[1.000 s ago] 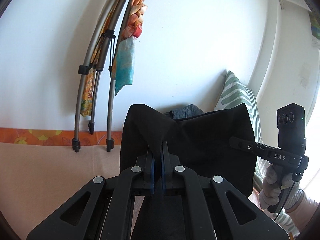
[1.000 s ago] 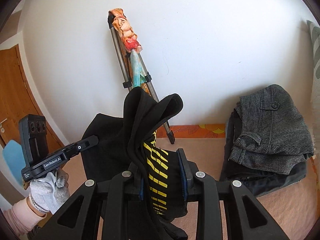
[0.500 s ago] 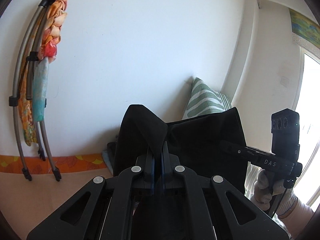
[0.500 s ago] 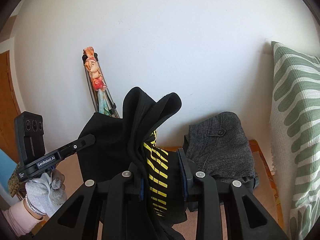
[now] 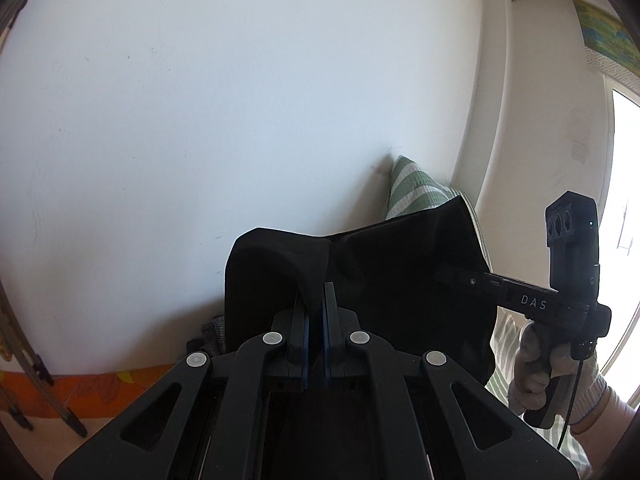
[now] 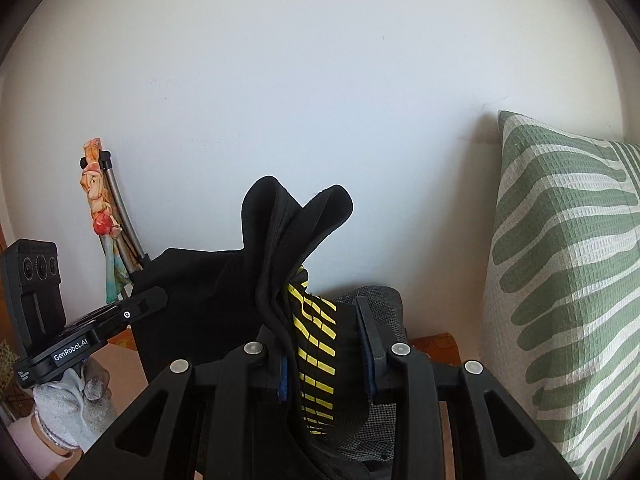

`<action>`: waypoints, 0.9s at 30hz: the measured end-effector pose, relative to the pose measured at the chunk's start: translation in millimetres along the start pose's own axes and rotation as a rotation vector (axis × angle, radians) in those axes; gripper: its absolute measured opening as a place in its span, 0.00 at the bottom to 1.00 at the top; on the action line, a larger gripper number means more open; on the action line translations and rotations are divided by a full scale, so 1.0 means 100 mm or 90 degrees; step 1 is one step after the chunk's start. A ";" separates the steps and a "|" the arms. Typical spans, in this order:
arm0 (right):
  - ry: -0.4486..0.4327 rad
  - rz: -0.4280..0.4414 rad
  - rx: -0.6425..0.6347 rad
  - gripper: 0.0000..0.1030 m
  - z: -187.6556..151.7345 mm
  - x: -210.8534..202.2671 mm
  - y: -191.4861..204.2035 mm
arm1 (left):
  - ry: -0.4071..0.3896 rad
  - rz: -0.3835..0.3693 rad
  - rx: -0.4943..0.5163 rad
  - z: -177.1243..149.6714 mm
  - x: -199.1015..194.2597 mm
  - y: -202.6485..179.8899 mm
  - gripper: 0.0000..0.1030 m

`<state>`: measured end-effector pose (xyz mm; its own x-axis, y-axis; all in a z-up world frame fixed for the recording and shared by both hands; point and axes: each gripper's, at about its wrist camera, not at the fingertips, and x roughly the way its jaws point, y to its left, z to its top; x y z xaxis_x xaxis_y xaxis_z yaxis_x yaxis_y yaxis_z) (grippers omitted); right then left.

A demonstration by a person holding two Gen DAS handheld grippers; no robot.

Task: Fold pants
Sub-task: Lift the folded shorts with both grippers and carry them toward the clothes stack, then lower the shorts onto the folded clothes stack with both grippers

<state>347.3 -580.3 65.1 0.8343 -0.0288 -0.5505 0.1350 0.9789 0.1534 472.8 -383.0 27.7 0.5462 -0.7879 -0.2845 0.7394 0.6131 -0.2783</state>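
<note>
A: What is different from a second back?

B: Both wrist views have swung to the right. The tripod with the bright scarf [image 6: 105, 216] sits far off at the left edge now, where it was near the middle, and the green striped pillow [image 6: 560, 280] fills the right side of the right wrist view. The grey checked garment [image 6: 380, 300] now lies just behind the right gripper's fingers.

A: And the pants themselves?

B: The black pants [image 5: 400, 276] hang in the air between the two tools, stretched flat from one to the other, with no sag visible along the top edge. The hold looks the same as before.

A: How do the claws stand?

B: The left gripper [image 5: 315, 300] has its jaws pressed close on a fold of the black cloth. The right gripper [image 6: 320, 320] has its jaws wider apart, yet a thick bunch of fabric with yellow dashes [image 6: 314, 340] fills the gap, so it is clamped on the pants too.

A: So what does the swing mean?

B: Probably the person carries the held garment sideways, toward the pile by the pillow; the laying down is not yet done
</note>
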 end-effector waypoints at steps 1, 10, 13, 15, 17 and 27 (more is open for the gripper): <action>0.005 -0.005 0.002 0.25 0.01 0.11 -0.06 | 0.002 0.002 -0.003 0.00 0.09 0.03 0.03; 0.064 -0.030 0.015 0.25 -0.15 1.08 -0.45 | 0.048 0.082 0.008 -0.25 0.79 0.32 0.03; 0.084 -0.032 0.031 0.25 -0.23 1.31 -0.54 | 0.071 0.104 0.014 -0.33 0.93 0.41 0.03; 0.105 -0.044 0.026 0.25 -0.27 1.44 -0.56 | 0.077 0.112 0.006 -0.35 1.01 0.46 0.03; 0.132 -0.061 0.023 0.26 -0.33 1.54 -0.57 | 0.088 0.121 0.007 -0.37 1.08 0.49 0.03; 0.114 -0.117 0.052 0.71 -0.36 1.17 -0.70 | 0.114 0.176 0.032 -0.40 1.07 0.57 0.25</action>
<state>416.2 -645.0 -39.1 0.6848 -0.1607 -0.7108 0.3240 0.9408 0.0995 558.1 -429.8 -55.0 0.6545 -0.5669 -0.5002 0.5942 0.7948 -0.1232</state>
